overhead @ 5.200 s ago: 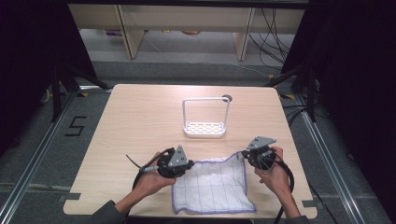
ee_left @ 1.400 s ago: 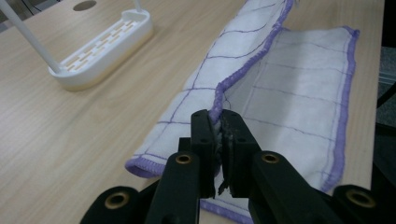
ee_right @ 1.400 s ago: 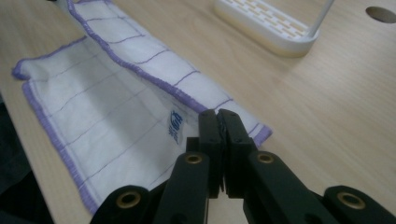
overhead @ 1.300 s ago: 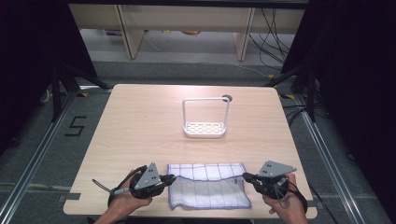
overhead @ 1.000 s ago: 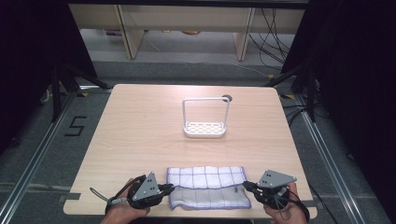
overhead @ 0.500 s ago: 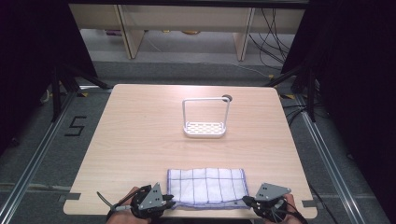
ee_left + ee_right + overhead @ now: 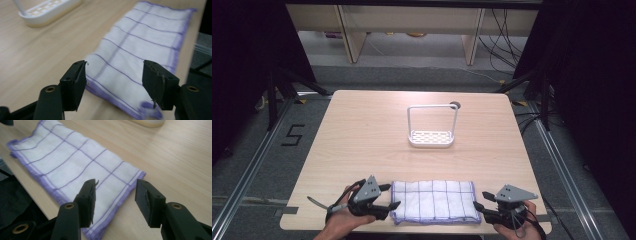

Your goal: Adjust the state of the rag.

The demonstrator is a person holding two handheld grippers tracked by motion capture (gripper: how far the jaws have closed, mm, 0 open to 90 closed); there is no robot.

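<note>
The left hand-held gripper [image 7: 391,196] sits just left of the one folded cloth [image 7: 433,200], its jaws just opened and clear of the hem. The cloth lies flat at the bench's [image 7: 362,130] near edge. One white rack [image 7: 432,126] stands well beyond the cloth, nothing between. The right hand-held gripper [image 7: 478,200], just right of the cloth, has also just opened, holding nothing

White cloth [image 7: 433,201] with purple grid lines and hem; white rack [image 7: 432,126]; pale wood table [image 7: 362,135].

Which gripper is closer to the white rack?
Left, though only slightly. The left gripper sits at the cloth's left end, the right gripper at its right end and a bit nearer the table's front edge. The rack stands beyond both.
</note>
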